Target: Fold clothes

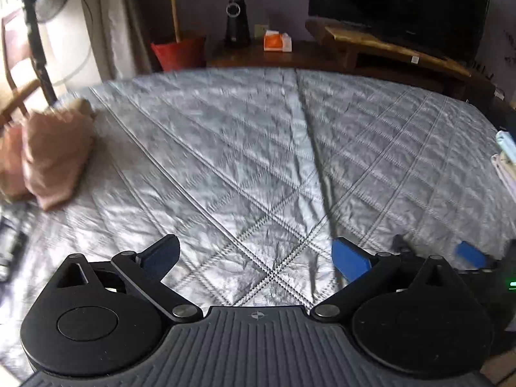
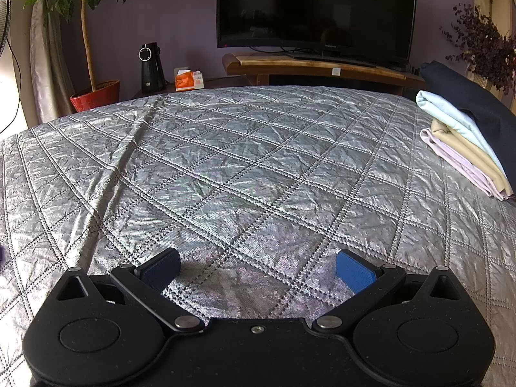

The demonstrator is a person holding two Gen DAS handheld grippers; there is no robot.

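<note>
step: judging by the bare spread, between garments. Next is fetching an unfolded piece.
left gripper (image 1: 256, 258): fingers spread wide, nothing between them, low over the bed (image 1: 225, 148). View is motion-blurred.
right gripper (image 2: 258, 269): fingers released, empty, low over the quilt centre; also visible at the right edge of the left wrist view.
clothes to fold: pink garment (image 1: 54, 158), bunched in a heap at the bed's left side, well away from both grippers. Blur hides its edges; can't tell collar or hem.
done pile: folded stack (image 2: 464, 148) (pale blue, tan, lilac) at the bed's right edge, against a dark navy cushion (image 2: 477, 113).
how-to: take the pink heap with the left gripper, drag it to the centre, spread flat before pinching corners; both grippers on one edge for a straight fold.
open room: the whole middle of the quilt is free.
edges: far edge drops toward the TV stand (image 2: 316, 64); keep sweeps clear of the stack on the right.
</note>
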